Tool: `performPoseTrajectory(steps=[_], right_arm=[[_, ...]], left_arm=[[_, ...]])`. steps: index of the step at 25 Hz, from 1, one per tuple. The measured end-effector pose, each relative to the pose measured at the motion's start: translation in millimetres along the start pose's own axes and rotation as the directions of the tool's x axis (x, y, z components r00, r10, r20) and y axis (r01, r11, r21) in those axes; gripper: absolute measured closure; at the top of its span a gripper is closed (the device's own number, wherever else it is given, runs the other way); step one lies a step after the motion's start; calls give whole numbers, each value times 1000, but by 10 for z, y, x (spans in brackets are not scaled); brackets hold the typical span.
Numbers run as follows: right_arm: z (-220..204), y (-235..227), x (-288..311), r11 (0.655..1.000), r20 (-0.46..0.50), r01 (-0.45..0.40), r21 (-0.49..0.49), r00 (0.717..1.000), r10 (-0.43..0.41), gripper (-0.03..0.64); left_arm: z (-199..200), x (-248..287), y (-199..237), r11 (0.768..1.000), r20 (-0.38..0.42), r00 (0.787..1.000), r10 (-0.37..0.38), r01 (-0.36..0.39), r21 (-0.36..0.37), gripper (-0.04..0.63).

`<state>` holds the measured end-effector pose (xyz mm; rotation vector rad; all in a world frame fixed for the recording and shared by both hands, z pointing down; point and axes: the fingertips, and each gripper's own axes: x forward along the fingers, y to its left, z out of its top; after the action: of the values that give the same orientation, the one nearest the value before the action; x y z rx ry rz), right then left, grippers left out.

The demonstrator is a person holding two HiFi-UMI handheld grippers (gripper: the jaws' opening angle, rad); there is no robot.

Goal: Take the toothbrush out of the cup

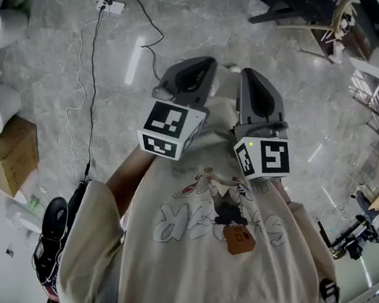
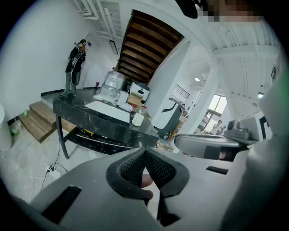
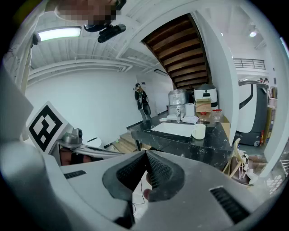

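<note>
A pale cup [image 2: 138, 119] stands near the front corner of a black marble table [image 2: 90, 118], far ahead of both grippers. The right gripper view shows the same cup [image 3: 198, 131] on that table [image 3: 180, 143]. No toothbrush can be made out at this distance. In the head view my left gripper [image 1: 190, 69] and right gripper [image 1: 252, 74] are held side by side close to the person's chest, over bare floor. The left gripper [image 2: 145, 151] has its pads meeting with nothing between them. My right gripper [image 3: 146, 155] is likewise shut and empty.
A white basin or tray [image 3: 174, 128], bottles and boxes [image 2: 113, 85] crowd the tabletop. Wooden steps [image 2: 34, 119] lie left of the table. On the floor are a white power strip with its cable [image 1: 110, 5], a cardboard box [image 1: 9, 151] and black shoes [image 1: 52, 227].
</note>
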<state>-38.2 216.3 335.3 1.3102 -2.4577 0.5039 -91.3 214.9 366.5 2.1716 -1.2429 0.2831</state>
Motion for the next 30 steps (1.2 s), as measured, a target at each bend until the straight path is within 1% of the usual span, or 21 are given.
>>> performPoseTrajectory(steps=[5, 9, 11, 13, 16, 18, 20, 23, 26, 30], right_arm=[[-13, -111, -512, 998, 26, 62, 0, 998, -62, 600], [-101, -483, -1034, 989, 67, 144, 43, 987, -147, 600], [-233, -677, -1316, 983, 61, 164, 88, 984, -169, 600], [-411, -838, -1537, 974, 36, 165, 158, 984, -173, 600], [-640, -941, -1727, 963, 7, 125, 238, 991, -130, 600], [-780, -914, -1801, 960, -1, 84, 269, 996, -87, 600], [-911, -887, -1828, 958, -13, 60, 280, 998, -59, 598], [-941, -899, -1784, 964, -6, 63, 257, 998, -63, 598], [-763, -910, -1584, 972, 13, 82, 222, 996, -87, 598], [-334, -789, -1222, 981, 65, 90, 172, 993, -103, 598]], left_arm=[[10, -139, -479, 999, 4, 1000, -22, 22, 31, 581], [-55, -27, -1111, 993, -13, 997, -82, 83, 88, 581], [-203, 59, -1467, 991, -39, 994, -102, 105, 88, 581], [-428, 117, -1785, 990, -82, 991, -103, 110, 84, 581], [-695, 108, -2096, 992, -126, 990, -68, 80, 98, 581], [-851, 39, -2146, 994, -138, 990, -24, 38, 99, 581], [-982, -30, -2091, 998, -144, 989, 13, -3, 69, 581], [-974, -43, -1929, 999, -120, 992, 37, -34, 23, 581], [-728, 23, -1751, 1000, -74, 997, 26, -24, 18, 581], [-204, -7, -1449, 999, 11, 1000, -1, 1, 53, 581]])
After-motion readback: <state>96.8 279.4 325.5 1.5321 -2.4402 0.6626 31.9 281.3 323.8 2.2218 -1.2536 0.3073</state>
